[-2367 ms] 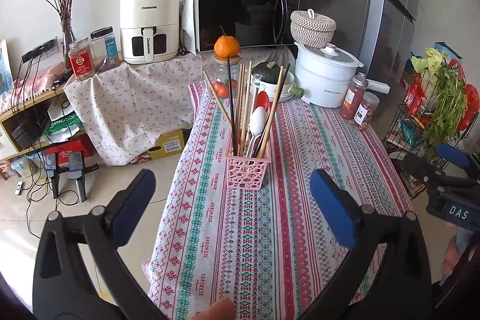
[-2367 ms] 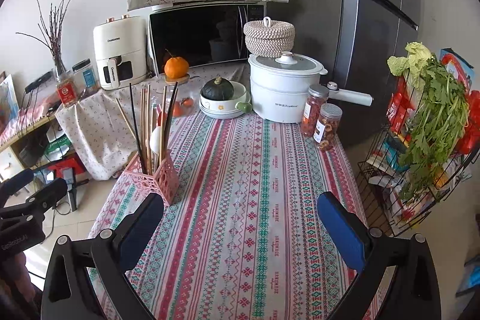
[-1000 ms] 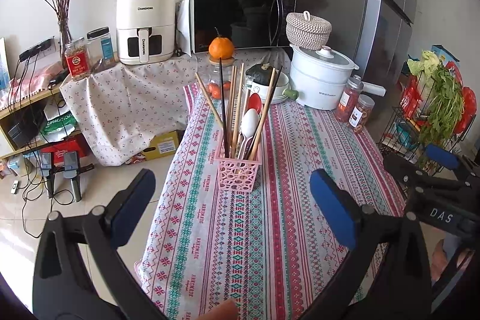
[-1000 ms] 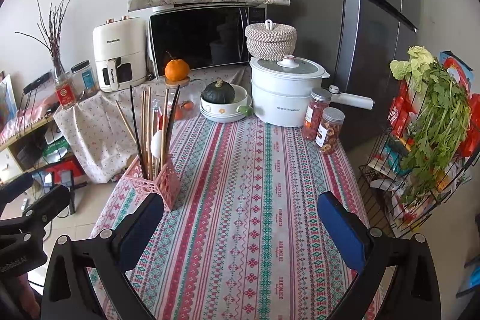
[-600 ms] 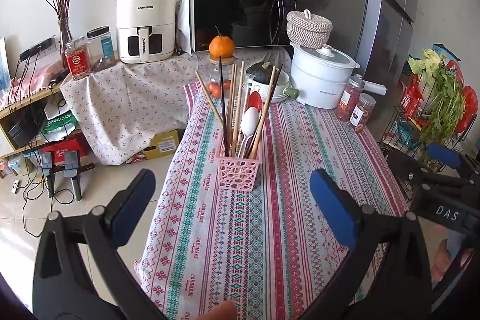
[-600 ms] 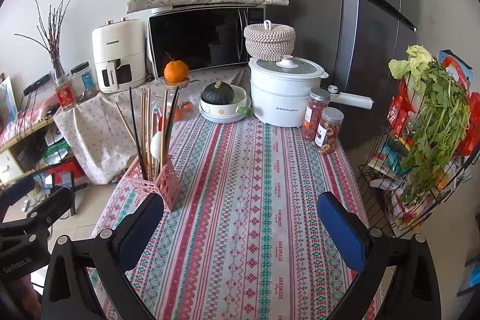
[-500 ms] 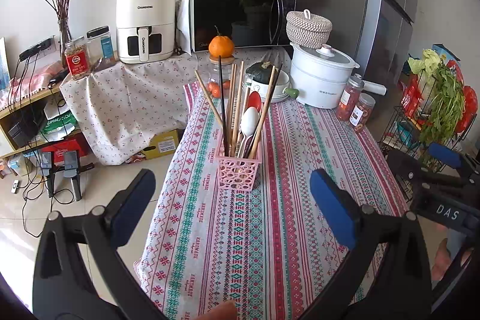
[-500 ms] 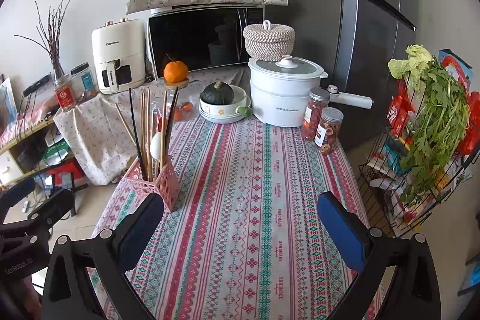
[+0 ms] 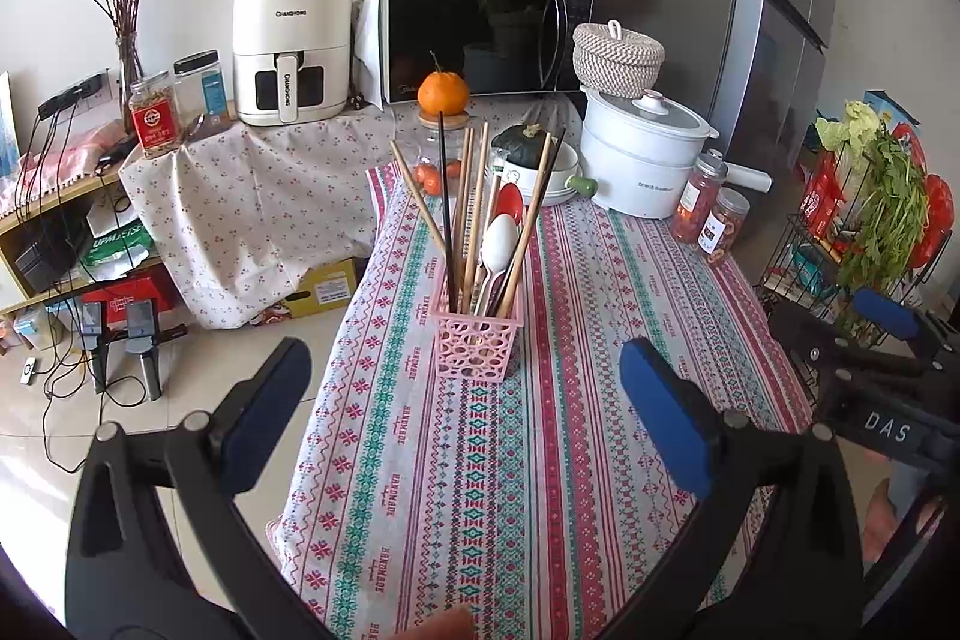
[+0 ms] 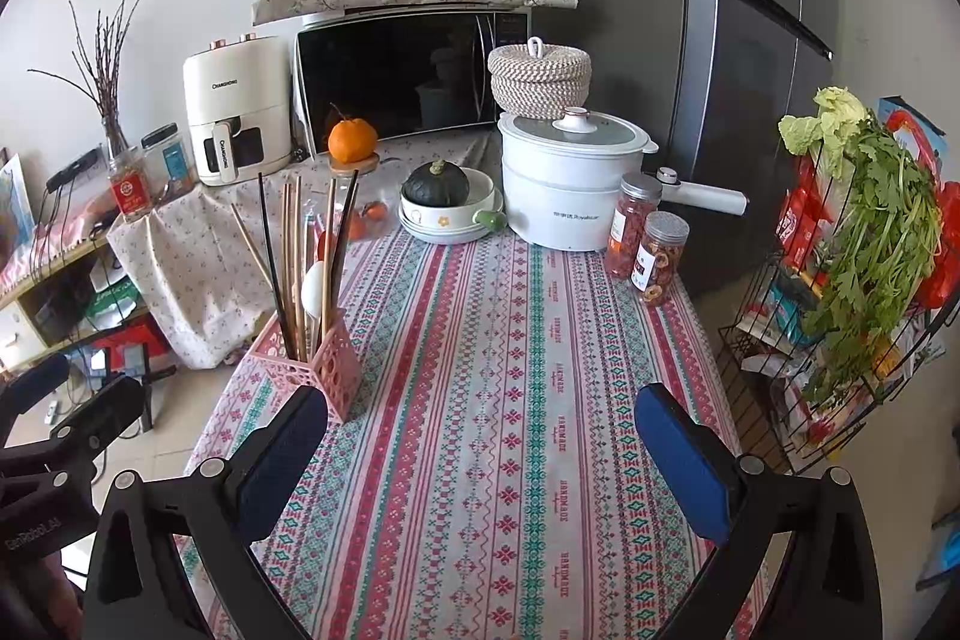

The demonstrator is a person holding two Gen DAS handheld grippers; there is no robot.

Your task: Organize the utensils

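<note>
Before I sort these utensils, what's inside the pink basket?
The basket holds chopsticks, one black, plus a white spoon and a red spoon. Their lower ends are hidden.

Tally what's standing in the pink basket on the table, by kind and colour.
Light wooden chopsticks: 4
Dark chopsticks: 2
White spoon: 1
Red spoon: 1
Total: 8 visible in the pink perforated plastic basket; anything hidden behind these cannot be counted.

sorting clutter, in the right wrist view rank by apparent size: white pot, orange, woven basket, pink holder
1. white pot
2. pink holder and woven basket: look similar, and the holder sits nearer the camera, so unranked
3. orange
</note>
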